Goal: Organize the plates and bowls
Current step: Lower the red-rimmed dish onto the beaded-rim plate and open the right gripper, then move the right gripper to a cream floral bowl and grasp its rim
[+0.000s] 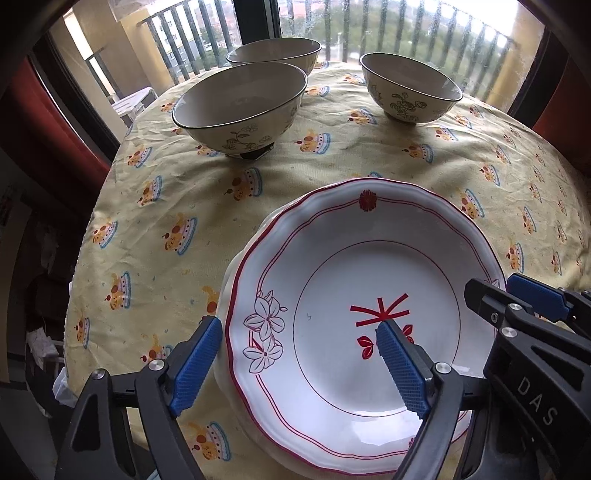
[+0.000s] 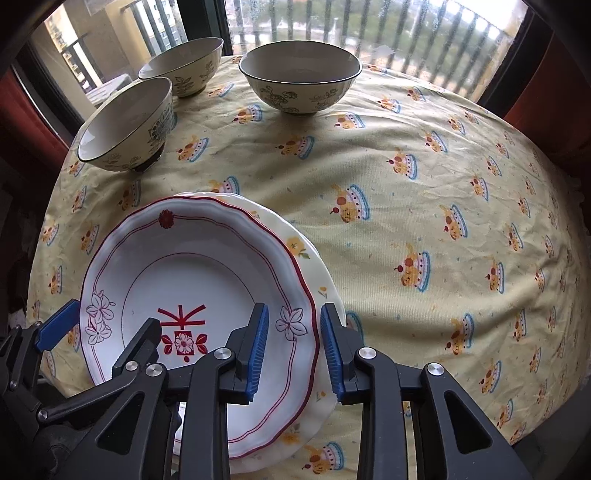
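A white plate with red trim (image 1: 351, 258) (image 2: 207, 251) lies on top of a cream plate with yellow flowers (image 2: 314, 266) at the near edge of the table. My left gripper (image 1: 299, 363) is open, its jaws straddling the red plate's left rim. My right gripper (image 2: 291, 345) is open, its jaws on either side of the red plate's right rim, not touching. Three cream bowls with dark floral prints stand at the far side: one near left (image 1: 240, 107) (image 2: 125, 125), one behind it (image 1: 275, 55) (image 2: 183, 64), one to the right (image 1: 410, 88) (image 2: 299, 74).
The round table (image 1: 406, 170) carries a yellow cloth with a cake print (image 2: 443, 184). A window with balcony railings (image 1: 406, 33) is behind the bowls. Red curtains (image 1: 22, 122) hang at both sides.
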The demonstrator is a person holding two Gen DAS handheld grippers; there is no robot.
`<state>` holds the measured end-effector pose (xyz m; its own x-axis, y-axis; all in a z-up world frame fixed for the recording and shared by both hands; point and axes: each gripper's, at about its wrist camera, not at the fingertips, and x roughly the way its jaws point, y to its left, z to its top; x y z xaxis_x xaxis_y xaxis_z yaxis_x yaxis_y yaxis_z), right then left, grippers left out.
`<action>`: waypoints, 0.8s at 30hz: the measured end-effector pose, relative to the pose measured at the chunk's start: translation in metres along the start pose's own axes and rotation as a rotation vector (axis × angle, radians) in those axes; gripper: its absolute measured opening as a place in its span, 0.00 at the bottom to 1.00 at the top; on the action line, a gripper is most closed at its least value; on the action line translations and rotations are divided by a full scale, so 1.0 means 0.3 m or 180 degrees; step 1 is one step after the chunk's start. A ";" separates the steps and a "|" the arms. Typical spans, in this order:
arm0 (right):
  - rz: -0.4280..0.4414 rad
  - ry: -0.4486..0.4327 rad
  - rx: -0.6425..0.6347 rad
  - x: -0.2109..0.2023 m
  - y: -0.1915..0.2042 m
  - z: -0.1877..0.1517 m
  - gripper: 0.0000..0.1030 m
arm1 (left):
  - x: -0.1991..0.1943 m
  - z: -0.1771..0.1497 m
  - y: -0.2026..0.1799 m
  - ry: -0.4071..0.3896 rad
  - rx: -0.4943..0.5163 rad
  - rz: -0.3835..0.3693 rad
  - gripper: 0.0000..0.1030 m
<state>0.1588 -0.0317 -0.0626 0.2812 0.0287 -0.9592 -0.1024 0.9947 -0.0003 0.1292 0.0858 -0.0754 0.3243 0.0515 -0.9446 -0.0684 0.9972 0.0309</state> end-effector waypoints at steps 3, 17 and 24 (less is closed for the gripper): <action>0.0146 -0.0076 -0.0052 -0.023 -0.009 0.006 0.65 | -0.010 -0.004 -0.022 0.0030 -0.0003 0.0062 0.86; 0.0523 -0.0353 -0.0444 -0.113 0.033 0.124 0.77 | -0.127 0.108 0.029 -0.0223 -0.0401 0.0288 0.92; 0.0478 -0.0467 -0.0402 -0.133 0.111 0.198 0.77 | -0.116 0.198 0.107 -0.0305 -0.0286 0.0139 0.92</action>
<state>0.2009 0.0061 -0.0076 0.3885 0.1984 -0.8998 -0.2694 0.9583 0.0950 0.1718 0.1192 -0.0220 0.4076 0.1040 -0.9072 -0.1673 0.9852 0.0378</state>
